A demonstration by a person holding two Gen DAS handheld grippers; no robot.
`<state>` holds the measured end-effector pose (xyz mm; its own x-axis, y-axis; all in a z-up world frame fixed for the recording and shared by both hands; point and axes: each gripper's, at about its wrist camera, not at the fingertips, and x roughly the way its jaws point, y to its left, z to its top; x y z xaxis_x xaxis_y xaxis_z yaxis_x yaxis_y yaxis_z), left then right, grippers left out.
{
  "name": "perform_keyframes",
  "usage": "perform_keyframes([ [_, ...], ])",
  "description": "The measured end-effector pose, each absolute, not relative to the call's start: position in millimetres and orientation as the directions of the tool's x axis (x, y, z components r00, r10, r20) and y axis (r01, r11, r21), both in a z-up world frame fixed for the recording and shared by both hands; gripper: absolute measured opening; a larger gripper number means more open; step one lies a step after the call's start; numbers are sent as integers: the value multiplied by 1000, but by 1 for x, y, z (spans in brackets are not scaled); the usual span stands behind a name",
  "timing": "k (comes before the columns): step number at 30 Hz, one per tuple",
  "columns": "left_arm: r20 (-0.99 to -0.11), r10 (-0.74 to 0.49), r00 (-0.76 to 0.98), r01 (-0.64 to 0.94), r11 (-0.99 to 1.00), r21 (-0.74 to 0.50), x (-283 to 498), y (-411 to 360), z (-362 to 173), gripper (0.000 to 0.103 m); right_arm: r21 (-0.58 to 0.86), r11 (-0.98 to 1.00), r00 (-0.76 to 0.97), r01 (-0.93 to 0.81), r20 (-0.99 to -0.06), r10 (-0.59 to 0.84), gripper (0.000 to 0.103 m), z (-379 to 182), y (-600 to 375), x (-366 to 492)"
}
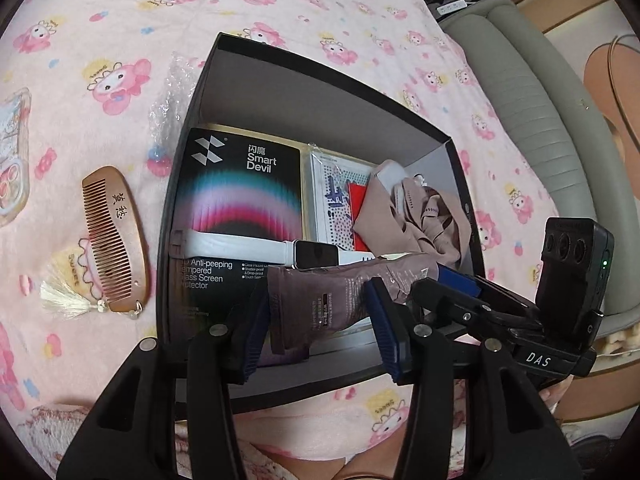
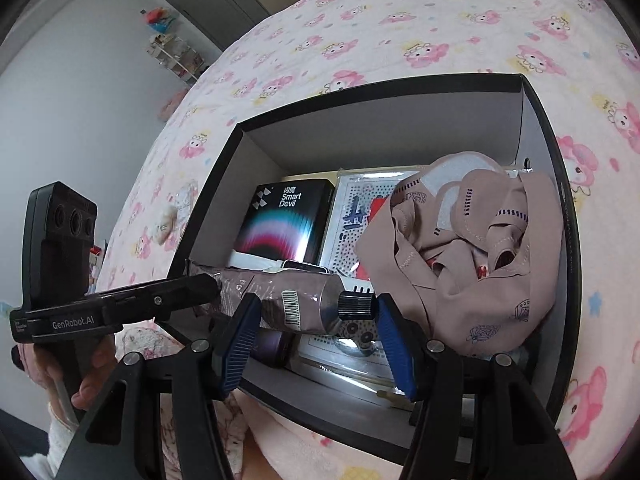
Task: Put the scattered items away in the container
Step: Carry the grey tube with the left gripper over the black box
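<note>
A mauve tube (image 1: 340,288) lies crosswise over the near end of the black box (image 1: 320,68), above a white smartwatch (image 1: 312,254). My left gripper (image 1: 318,292) is open. The tube's crimped end sits between its pads, beside the left one, and the body runs under the right finger. My right gripper (image 2: 316,300) is open too, and the tube's black cap (image 2: 356,306) sits by its right pad. No pad visibly presses on the tube (image 2: 280,292). A wooden comb (image 1: 116,240) with a tassel lies on the bedspread left of the box.
Inside the box (image 2: 380,88) are a Smart Devil pack (image 2: 286,216), a dotted card pack (image 1: 336,192), a beige cloth (image 2: 480,248) and a dark jar (image 2: 272,344). Bubble wrap (image 1: 172,96) and a clear case (image 1: 12,156) lie left. A grey padded edge (image 1: 540,120) borders the right.
</note>
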<state>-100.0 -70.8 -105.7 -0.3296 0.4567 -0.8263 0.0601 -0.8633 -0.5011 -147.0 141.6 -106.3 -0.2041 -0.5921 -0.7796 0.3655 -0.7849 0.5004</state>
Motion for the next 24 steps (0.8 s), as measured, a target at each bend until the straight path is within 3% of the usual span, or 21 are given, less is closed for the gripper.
perform_keyframes([
  [15, -903, 367, -224, 76, -917, -392, -116, -47, -132, 55, 507, -817, -125, 276, -824, -553, 55, -142, 146, -144],
  [24, -954, 258, -155, 19, -964, -264, -115, -27, -141, 58, 357, -854, -184, 378, -876, -447, 56, -133, 138, -132],
])
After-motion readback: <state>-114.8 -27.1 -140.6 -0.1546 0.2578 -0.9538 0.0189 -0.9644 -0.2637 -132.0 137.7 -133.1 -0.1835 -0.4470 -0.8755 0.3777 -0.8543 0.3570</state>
